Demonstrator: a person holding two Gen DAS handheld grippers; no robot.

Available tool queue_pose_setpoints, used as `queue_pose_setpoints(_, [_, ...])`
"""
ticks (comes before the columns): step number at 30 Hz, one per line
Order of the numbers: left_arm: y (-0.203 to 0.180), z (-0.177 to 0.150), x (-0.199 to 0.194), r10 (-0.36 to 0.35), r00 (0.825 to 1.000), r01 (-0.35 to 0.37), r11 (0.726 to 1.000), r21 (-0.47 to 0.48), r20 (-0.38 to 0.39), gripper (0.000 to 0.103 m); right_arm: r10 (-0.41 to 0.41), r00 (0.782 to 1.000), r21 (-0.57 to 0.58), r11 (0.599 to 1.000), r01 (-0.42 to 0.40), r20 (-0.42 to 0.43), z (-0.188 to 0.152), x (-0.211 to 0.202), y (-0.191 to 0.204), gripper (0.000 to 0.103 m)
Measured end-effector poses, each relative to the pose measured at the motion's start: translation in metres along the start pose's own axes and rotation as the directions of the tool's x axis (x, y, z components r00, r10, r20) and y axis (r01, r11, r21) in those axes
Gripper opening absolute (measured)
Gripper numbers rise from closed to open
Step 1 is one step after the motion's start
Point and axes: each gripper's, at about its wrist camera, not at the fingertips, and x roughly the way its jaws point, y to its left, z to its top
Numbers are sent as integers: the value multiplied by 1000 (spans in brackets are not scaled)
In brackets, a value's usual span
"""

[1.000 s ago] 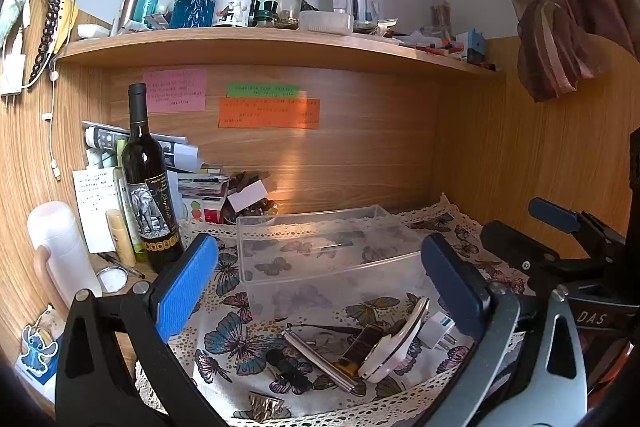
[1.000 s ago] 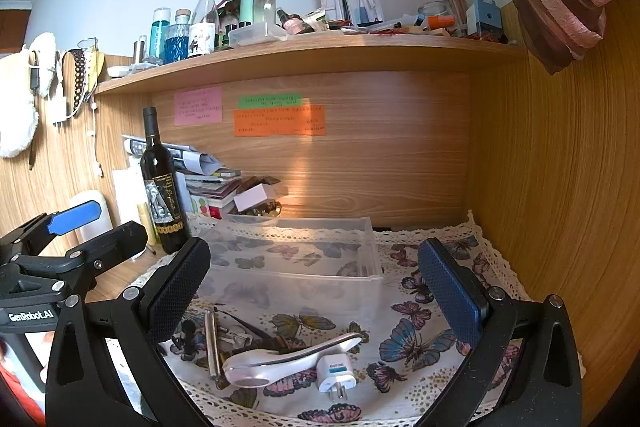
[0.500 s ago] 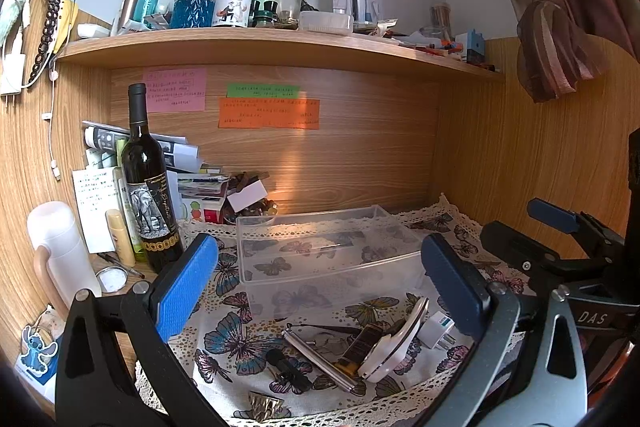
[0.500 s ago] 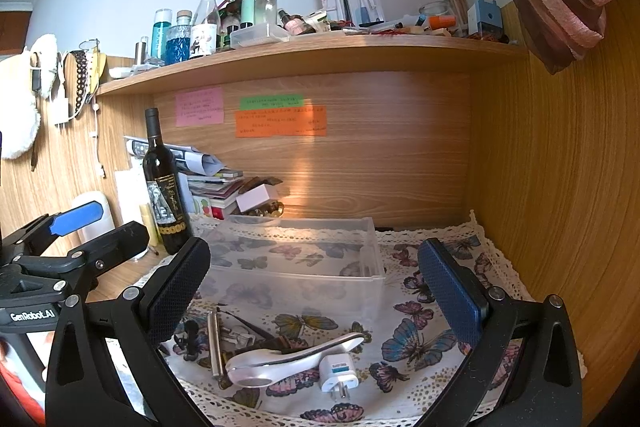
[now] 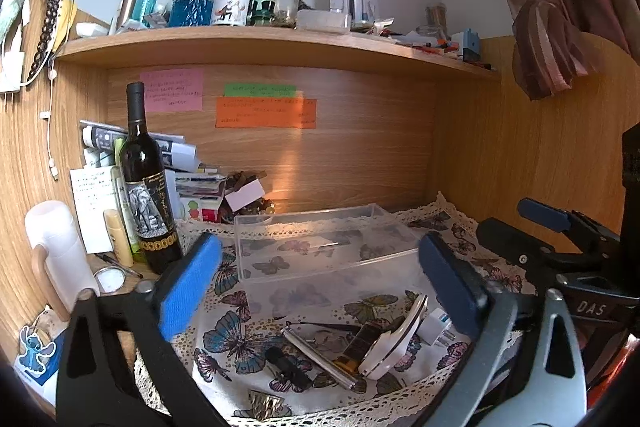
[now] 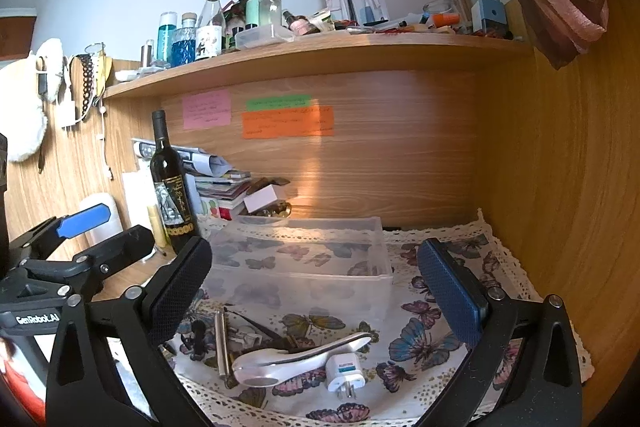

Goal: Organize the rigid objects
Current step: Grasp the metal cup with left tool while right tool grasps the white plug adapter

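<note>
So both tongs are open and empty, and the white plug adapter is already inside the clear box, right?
Not quite. Both the left tongs and right tongs are open and empty, but the white plug adapter lies on the butterfly cloth in front of the clear box, not inside it, as the right wrist view shows.

The clear bin [image 6: 304, 267] stands open-topped, walled by a wine bottle [image 6: 172, 187] at left and clutter [image 6: 280, 351] in front.

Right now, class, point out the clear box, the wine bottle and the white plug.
Clear box [image 6: 304, 277]: right wrist view, front wall.
Wine bottle [image 5: 150, 203]: left wrist view, on its label.
White plug [image 6: 345, 373]: right wrist view, top face of its body.
</note>
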Motion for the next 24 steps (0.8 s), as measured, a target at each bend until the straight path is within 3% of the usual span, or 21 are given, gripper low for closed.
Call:
queue_pose_setpoints(6, [22,-12,11,45,996,-46,999,-14,-76,84,14,998,-11,1000,-14,-59,-12,9,-8,83])
queue_pose_setpoints(10, [39,-29,23,65,983,-72,997,-34,-169,75,9,993,-15,1000,-11,-116,-23,16,-15,76])
queue_pose_setpoints(18, [47,-80,44,64,942,-83,996,-42,-331,72,6,974,2,1000,-6,-228,-50,30,-26,72])
queue_pose_setpoints(24, [49,-110,50,53,904,-82,995,-48,-424,64,20,945,31,999,-11,-328,-72,45,-33,72])
